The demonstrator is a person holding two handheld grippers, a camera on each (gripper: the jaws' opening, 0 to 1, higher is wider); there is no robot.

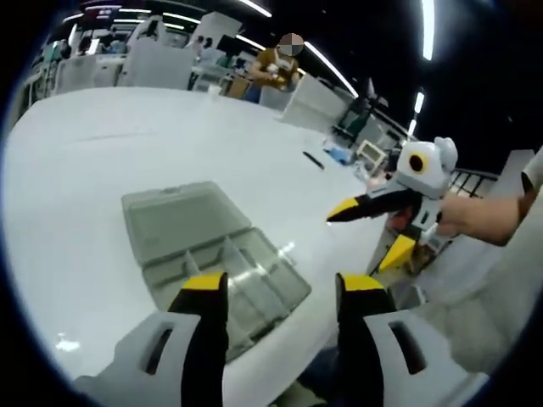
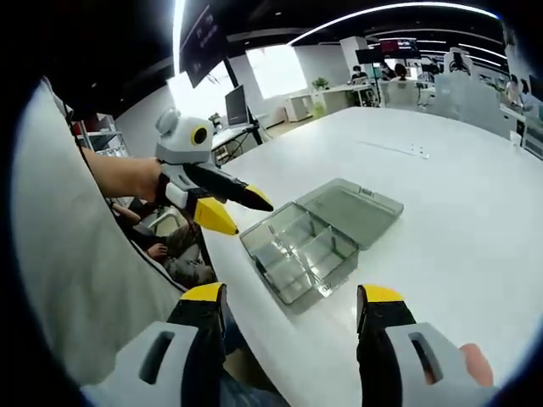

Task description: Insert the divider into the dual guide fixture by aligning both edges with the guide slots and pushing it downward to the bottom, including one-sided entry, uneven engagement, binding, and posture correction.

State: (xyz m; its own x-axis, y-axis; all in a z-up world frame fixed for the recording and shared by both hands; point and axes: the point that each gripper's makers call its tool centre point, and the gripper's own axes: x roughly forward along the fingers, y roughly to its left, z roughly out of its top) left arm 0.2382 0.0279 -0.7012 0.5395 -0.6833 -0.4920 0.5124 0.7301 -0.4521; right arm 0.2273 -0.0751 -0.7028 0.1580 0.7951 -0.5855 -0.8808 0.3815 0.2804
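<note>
Open compartment box [image 1: 222,257] sits mid-frame near the table [image 1: 102,161] edge, lid [image 1: 174,210] flopped toward upper left.

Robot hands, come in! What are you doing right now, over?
Left gripper open, right gripper open, both empty above the table. Clear compartment box lid-open near the edge. Nothing in the way.

Bright ceiling strips, glary table [image 1: 127,153], fisheye-warped edges.

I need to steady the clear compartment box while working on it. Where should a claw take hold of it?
Probably the box's outer wall at the near table edge, coming from the person's side: the open lid lies flat on the far side, and the thin walls suit a pinch. Both claws, left and right, are open.
</note>
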